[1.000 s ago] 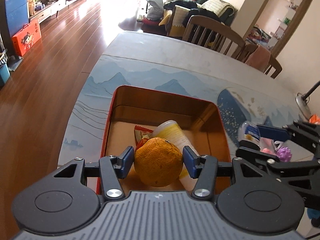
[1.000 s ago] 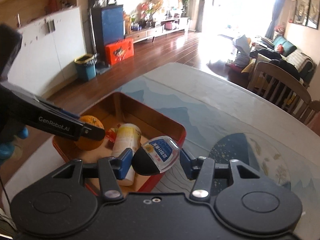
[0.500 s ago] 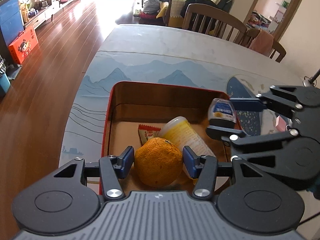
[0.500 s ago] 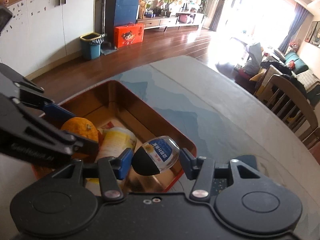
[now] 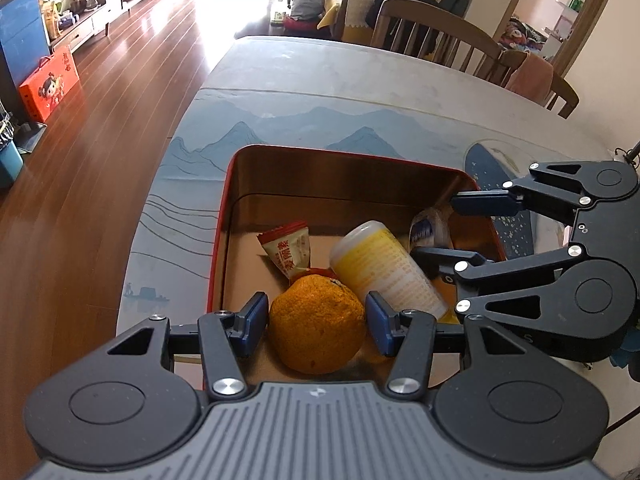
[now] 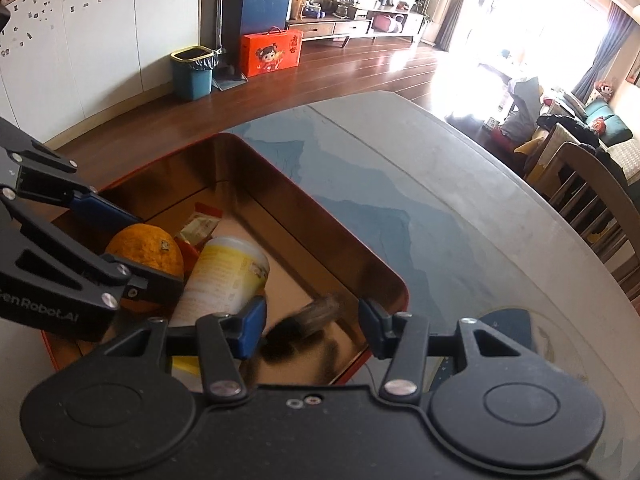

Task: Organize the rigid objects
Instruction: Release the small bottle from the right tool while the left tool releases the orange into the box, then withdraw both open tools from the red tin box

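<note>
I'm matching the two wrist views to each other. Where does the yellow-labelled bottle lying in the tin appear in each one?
Left wrist view: the yellow-labelled bottle lies right of centre, just right of the orange.
Right wrist view: the bottle lies left of centre, again just right of the orange.
Shared landmark: the red-rimmed tin holding both.

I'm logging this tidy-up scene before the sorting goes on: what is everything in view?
tin box: one, red outside, gold inside, on table
orange: one, orange, in box, between pads of left claw
canister: one, yellow-white, lying in box
snack packet: one, red-white, box floor
small bottle: one, clear, blue label, box corner, between fingers of right claw
table: one, grey-blue mountain print
chairs: two, wooden, behind table
left claw: black, blue pads, over box
right claw: black, blue pads, over box
</note>
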